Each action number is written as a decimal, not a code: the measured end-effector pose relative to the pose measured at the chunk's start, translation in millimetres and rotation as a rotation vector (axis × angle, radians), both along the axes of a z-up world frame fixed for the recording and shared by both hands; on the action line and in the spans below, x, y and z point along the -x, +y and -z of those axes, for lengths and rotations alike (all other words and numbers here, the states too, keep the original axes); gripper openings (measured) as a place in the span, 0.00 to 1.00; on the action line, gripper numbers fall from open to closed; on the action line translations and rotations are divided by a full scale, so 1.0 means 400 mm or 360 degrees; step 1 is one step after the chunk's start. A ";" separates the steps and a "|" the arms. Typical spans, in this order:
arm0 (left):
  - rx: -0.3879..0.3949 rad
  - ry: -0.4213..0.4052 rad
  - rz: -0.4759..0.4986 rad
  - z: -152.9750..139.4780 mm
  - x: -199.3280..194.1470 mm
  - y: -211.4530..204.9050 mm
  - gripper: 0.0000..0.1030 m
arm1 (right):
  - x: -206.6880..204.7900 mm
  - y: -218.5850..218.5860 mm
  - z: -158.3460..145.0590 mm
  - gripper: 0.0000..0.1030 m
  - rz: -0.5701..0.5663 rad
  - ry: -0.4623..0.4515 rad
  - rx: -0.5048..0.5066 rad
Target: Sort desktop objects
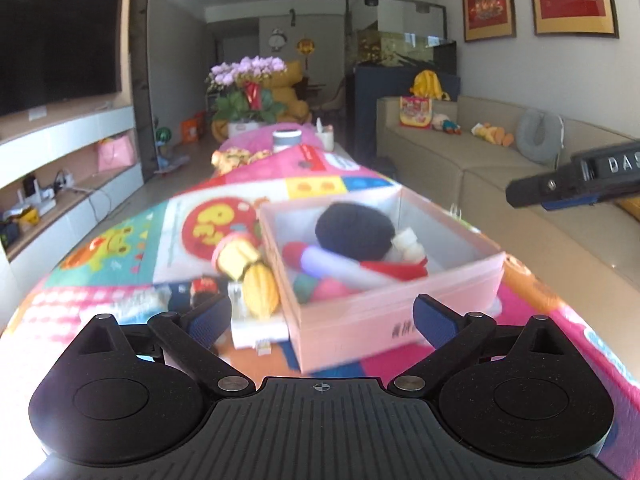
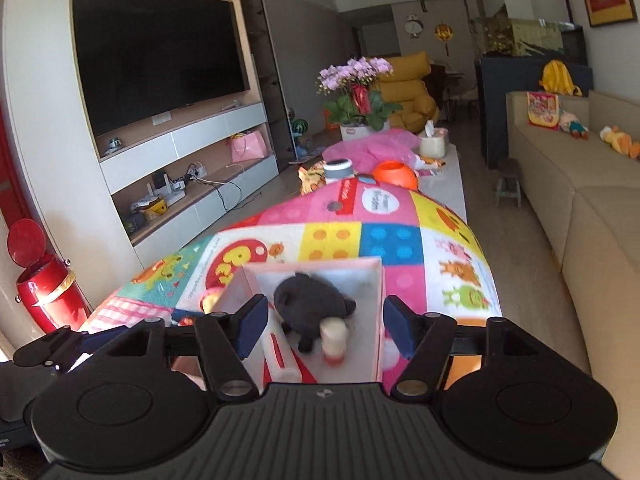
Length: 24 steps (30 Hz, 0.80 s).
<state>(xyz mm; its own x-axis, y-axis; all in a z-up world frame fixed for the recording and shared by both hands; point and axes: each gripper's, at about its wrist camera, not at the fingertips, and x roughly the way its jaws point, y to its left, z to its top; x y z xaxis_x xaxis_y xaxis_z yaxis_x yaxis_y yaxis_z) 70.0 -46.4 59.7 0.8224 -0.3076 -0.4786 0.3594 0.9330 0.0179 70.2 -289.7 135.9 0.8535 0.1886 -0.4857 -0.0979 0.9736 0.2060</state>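
The pink box (image 1: 384,280) sits near my end of the table, on the colourful play mat (image 1: 132,240), and most of the small things are already inside it: a black plush (image 1: 354,230), a little white bottle (image 1: 408,242), a purple marker (image 1: 340,266). What is left lies outside, hard against the box's left wall: a yellow toy (image 1: 256,276) leaning on that wall, with a few small blurred items just beside it toward the near edge of the mat. They lie ahead and to the left of my left gripper (image 1: 322,320), so I judge that hand the nearer one for them. Its jaws stand wide apart, holding nothing; the box's near corner shows between them, though whether a pad touches it I cannot tell.

My right gripper (image 2: 324,328) looks down over the box's near end, above the plush and bottle. Its jaws stand apart and empty.
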 end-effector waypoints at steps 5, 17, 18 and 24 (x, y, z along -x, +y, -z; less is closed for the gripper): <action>0.0004 0.0171 -0.0030 0.108 0.045 0.041 0.98 | 0.147 0.040 0.227 0.66 0.0136 0.0170 -0.0094; 0.0215 0.0280 -0.0321 0.130 0.058 0.118 0.99 | 0.227 0.156 0.276 0.95 0.0164 -0.0120 0.0051; 0.0197 0.0266 -0.0369 0.129 0.062 0.116 0.99 | 0.228 0.153 0.273 0.99 0.0168 -0.0117 0.0044; 0.0199 0.0280 -0.0424 0.128 0.057 0.122 1.00 | 0.187 0.193 0.280 0.99 -0.0088 0.0064 0.0137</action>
<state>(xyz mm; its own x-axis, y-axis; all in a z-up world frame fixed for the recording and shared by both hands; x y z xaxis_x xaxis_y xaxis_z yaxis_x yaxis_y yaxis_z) 47.1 2.4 8.4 0.7899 -0.1582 -0.5925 0.0899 0.9856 -0.1433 -4.6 -212.4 24.1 0.8224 0.1906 -0.5360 -0.1450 0.9813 0.1265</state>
